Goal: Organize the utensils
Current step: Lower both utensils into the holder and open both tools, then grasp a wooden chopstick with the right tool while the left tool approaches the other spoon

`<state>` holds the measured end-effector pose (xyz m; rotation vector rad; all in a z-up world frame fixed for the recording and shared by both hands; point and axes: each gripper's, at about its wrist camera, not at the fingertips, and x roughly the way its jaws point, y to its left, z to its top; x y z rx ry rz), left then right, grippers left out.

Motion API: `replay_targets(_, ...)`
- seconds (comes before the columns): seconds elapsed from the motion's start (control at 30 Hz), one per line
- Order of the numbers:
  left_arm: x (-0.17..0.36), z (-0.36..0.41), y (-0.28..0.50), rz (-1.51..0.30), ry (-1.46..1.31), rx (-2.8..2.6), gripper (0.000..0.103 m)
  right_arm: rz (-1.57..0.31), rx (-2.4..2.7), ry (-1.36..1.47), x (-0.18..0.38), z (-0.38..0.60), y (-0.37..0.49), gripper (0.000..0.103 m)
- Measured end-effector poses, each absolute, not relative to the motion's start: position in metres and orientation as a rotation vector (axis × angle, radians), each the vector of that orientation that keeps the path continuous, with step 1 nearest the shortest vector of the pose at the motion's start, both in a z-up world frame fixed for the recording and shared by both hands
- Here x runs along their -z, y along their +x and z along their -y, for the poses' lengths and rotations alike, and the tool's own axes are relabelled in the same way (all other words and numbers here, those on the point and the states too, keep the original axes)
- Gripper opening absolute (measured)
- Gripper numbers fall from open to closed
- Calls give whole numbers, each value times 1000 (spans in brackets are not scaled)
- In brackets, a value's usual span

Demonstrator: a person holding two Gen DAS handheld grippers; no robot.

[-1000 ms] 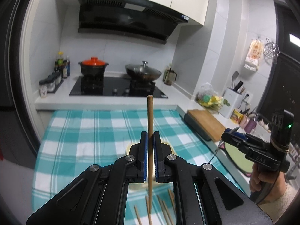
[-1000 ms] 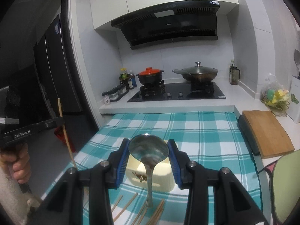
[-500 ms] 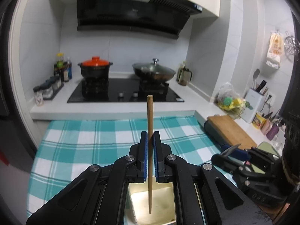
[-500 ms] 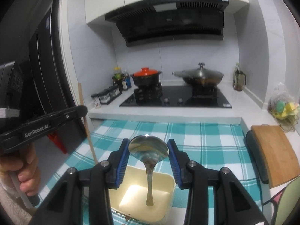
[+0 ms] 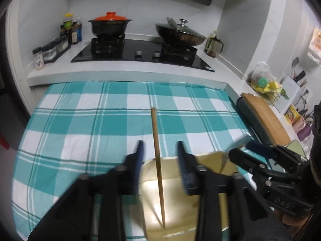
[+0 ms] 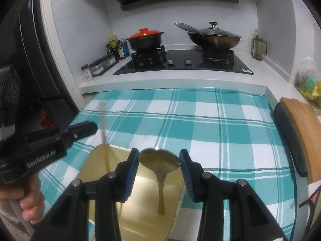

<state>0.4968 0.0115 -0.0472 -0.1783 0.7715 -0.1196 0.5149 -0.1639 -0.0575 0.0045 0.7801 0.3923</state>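
My left gripper point(image 5: 159, 150) is open, its jaws blurred and spread well apart. A wooden chopstick point(image 5: 157, 156) stands free between them, its lower tip inside the cream box point(image 5: 180, 210) below. My right gripper point(image 6: 159, 161) holds a metal spoon point(image 6: 160, 162) by the bowl, jaws against its sides, handle hanging down into the cream box point(image 6: 140, 210). The left gripper point(image 6: 66, 135) shows at left in the right wrist view, with the blurred chopstick point(image 6: 104, 132) under it. The right gripper point(image 5: 250, 156) shows at right in the left wrist view.
The box sits on a teal and white checked cloth point(image 5: 100, 120). Behind it is a counter with a black hob point(image 5: 140, 52), an orange-lidded pot point(image 5: 109, 25) and a wok point(image 5: 180, 33). A wooden cutting board point(image 6: 303, 132) lies at right.
My left gripper has opened and let go of the chopstick, which now drops into the box. Both grippers have tilted down and come lower over the box. The right still holds the spoon.
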Motion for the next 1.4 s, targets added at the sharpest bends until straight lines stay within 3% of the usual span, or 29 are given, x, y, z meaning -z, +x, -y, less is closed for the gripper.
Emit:
replay_targets(0.03, 44, -15, 492, -761, -182, 110, 62, -781, -378, 6, 56, 165, 516, 56)
replay_targets(0.13, 24, -26, 468, -717, -154, 99, 79, -746, -372, 49, 39, 174, 507, 60)
replay_targets(0.27, 1, -44, 412, -642, -72, 94, 98, -681, -332, 9, 3, 185, 475, 67)
replay_targets(0.4, 4, -63, 348, -626, 3, 105, 100, -638, -316, -52, -22, 198, 422, 79)
replay_targets(0.57, 45, -82, 266, -705, 3, 114, 100, -651, -325, -120, -14, 215, 349, 79)
replay_targets(0.87, 122, -84, 162, -832, -48, 41, 102, -663, -267, -104, 64, 245, 222, 79)
replay_targets(1.13, 156, -82, 136, -846, -155, 53, 102, -707, -161, 16, 141, 256, 161, 79)
replay_targets(1.4, 164, -73, 139, -856, -173, 43, 102, -778, -240, -14, 163, 232, 171, 45)
